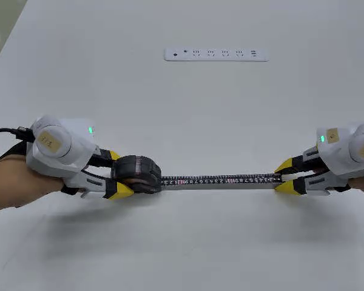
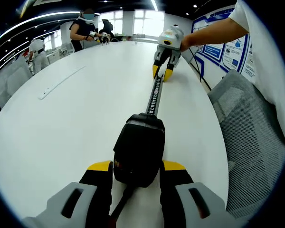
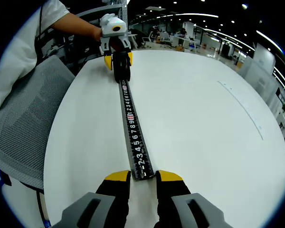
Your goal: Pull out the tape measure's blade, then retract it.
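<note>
A black tape measure case point(image 1: 136, 174) lies on the white table point(image 1: 182, 109), with my left gripper point(image 1: 117, 173) shut on its sides. In the left gripper view the case point(image 2: 139, 148) sits between the yellow fingertips point(image 2: 100, 167). Its blade point(image 1: 218, 180) stretches flat along the table to my right gripper point(image 1: 284, 176), which is shut on the blade's tip. In the right gripper view the numbered blade point(image 3: 133, 128) runs from my right gripper point(image 3: 143, 176) away to the case point(image 3: 122, 71) and the left gripper point(image 3: 118, 60). The right gripper point(image 2: 162, 71) stands at the blade's point(image 2: 154, 95) far end in the left gripper view.
A white power strip point(image 1: 216, 54) lies at the back of the table. A grey mesh chair point(image 2: 247, 137) stands by the near edge. People work at the far side of the room point(image 2: 88, 26).
</note>
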`<state>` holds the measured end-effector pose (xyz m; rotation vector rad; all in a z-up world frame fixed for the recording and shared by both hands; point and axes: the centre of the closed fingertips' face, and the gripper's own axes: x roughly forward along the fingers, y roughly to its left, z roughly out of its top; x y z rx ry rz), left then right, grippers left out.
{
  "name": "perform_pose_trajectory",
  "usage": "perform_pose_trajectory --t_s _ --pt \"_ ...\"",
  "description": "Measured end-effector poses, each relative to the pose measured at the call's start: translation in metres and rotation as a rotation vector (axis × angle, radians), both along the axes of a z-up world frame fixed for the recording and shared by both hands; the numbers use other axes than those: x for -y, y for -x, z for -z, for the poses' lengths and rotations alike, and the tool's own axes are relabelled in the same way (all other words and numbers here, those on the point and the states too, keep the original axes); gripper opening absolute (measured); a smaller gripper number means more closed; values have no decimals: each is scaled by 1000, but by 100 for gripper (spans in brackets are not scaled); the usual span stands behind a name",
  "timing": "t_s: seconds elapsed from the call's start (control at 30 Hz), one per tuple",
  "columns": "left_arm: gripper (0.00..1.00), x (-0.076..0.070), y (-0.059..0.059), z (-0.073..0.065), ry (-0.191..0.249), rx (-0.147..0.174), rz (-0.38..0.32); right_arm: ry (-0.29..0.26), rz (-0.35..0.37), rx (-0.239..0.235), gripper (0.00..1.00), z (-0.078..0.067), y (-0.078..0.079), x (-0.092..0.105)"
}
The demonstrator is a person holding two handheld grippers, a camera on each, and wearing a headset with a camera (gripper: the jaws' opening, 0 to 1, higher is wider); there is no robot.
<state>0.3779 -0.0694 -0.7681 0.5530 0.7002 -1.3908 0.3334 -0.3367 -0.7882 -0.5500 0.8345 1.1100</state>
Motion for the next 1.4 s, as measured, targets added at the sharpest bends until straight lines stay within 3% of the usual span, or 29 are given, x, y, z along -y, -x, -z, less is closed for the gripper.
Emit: perform_pose_trajectory --t_s 0.03,0.23,0.37,0.47,0.53,0.8,0.97,1.03,1.1,1.27,1.33,1.4 --pt "35 0 -1 0 -5 17 5 -2 -4 3 20 0 0 -1" --pt "36 0 0 -2 2 9 -3 -2 8 11 21 -1 1 -1" --pt "37 2 0 -5 22 -16 -29 -42 64 13 24 -5 -2 -2" --pt "39 1 -1 -8 26 -5 -45 -65 116 1 29 -7 0 -3" --pt "42 0 -1 -11 39 -26 -90 -93 146 2 32 -10 0 -6" --pt "51 -9 2 -22 74 13 -168 -118 223 12 47 -15 9 -15" --pt "54 -15 9 -25 82 1 -210 -132 250 13 54 -17 16 -21" --pt "55 -18 9 -26 90 19 -235 -134 262 19 56 -18 17 -21" --pt "56 -21 11 -25 101 3 -266 -138 275 22 59 -20 17 -22" --pt "59 -30 14 -28 116 40 -313 -151 311 36 63 -27 18 -21" --pt "59 -33 17 -29 124 25 -336 -152 314 45 63 -29 19 -22" --pt "60 -38 17 -31 130 54 -357 -157 329 51 64 -31 21 -22"
